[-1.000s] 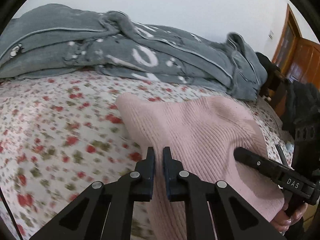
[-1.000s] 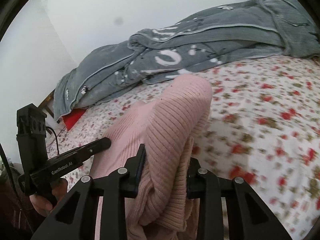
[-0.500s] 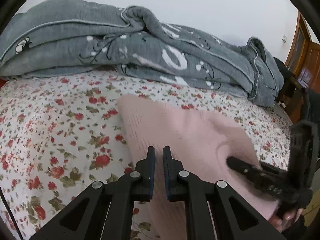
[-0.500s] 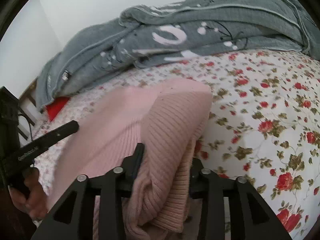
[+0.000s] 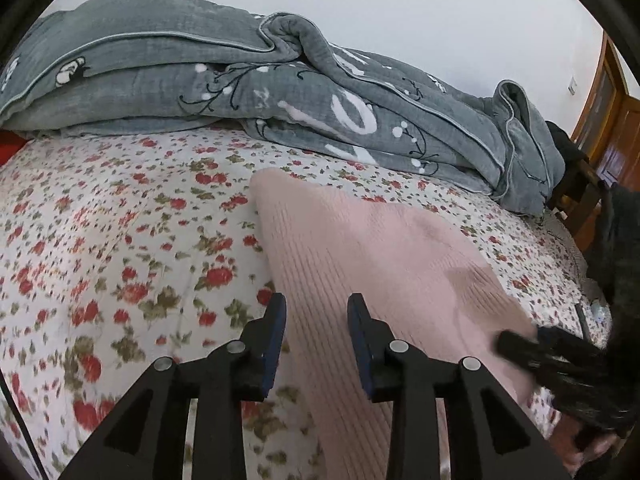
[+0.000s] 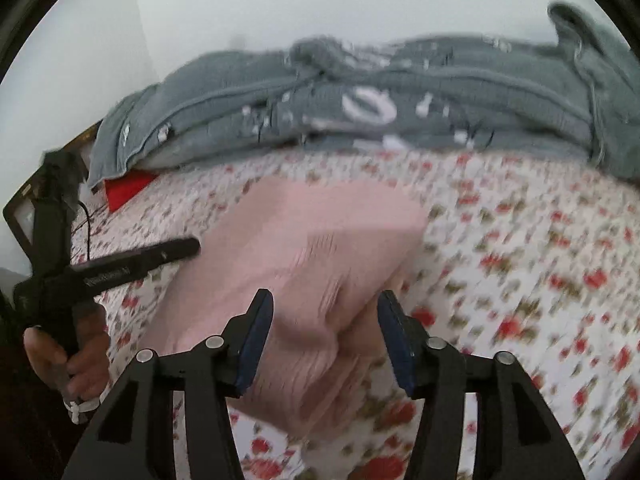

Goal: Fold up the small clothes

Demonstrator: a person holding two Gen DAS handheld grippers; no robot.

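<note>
A pink ribbed knit garment [image 5: 376, 256] lies folded on the floral bed sheet [image 5: 120, 248]. My left gripper [image 5: 316, 320] is open over its near left edge, with nothing between the jaws. My right gripper [image 6: 324, 320] is open, its jaws standing apart on either side of a bunched fold of the pink garment [image 6: 320, 256], which rests on the sheet. The right gripper also shows blurred at the lower right of the left wrist view [image 5: 516, 346], and the left gripper shows at the left of the right wrist view [image 6: 188, 246].
A rumpled grey quilt [image 5: 280, 92] lies along the back of the bed against the white wall. A wooden door [image 5: 612, 120] and dark furniture stand at the far right. A red item [image 6: 128, 188] lies at the bed's left edge.
Both grippers opened. The right gripper let go of the bunched pink fold, and the garment now lies flatter on the sheet. The right wrist view is blurred by motion.
</note>
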